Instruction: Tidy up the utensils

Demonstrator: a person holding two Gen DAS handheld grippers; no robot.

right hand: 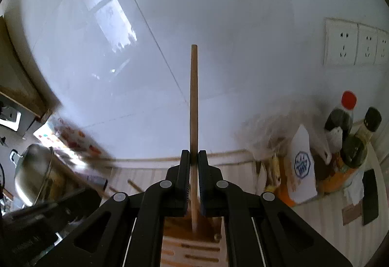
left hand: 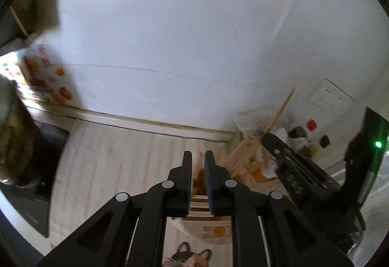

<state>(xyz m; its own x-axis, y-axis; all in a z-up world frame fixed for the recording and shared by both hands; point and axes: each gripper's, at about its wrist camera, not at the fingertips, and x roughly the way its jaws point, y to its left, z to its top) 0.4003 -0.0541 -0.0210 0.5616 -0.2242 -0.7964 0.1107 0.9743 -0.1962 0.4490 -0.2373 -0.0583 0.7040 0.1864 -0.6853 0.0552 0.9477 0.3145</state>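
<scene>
Off to my right, along the white tiled wall (right hand: 218,24), stood a red-capped dark bottle (right hand: 340,116), a black-capped bottle (right hand: 357,143) just beside it, and a white carton with a blue emblem (right hand: 302,165), all crowded against a crinkled plastic bag (right hand: 269,135). To the left sat a steel pot (right hand: 34,169) and a blurred packet with red and orange prints (left hand: 46,72). A triple wall socket (right hand: 355,41) hung above the bottles. Between those two clusters the pale wood-grain counter (left hand: 116,157) lay bare up to the wall's base strip, and that gave the only free room. Below my hands was a wooden slotted utensil holder (right hand: 192,250), with a cat-printed container (left hand: 187,254) seen under my left side. My right gripper (right hand: 193,157) was clamped tight on a plain, slim, light wooden chopstick (right hand: 194,97), which stood nearly upright with its lower end reaching down at the holder's top and its upper end pointing up against the wall. My left gripper (left hand: 198,160) had its jaws only narrowly apart, nothing between them. In the left view my right gripper showed at the right with the chopstick slanting above it, near more wooden sticks (left hand: 240,150).
</scene>
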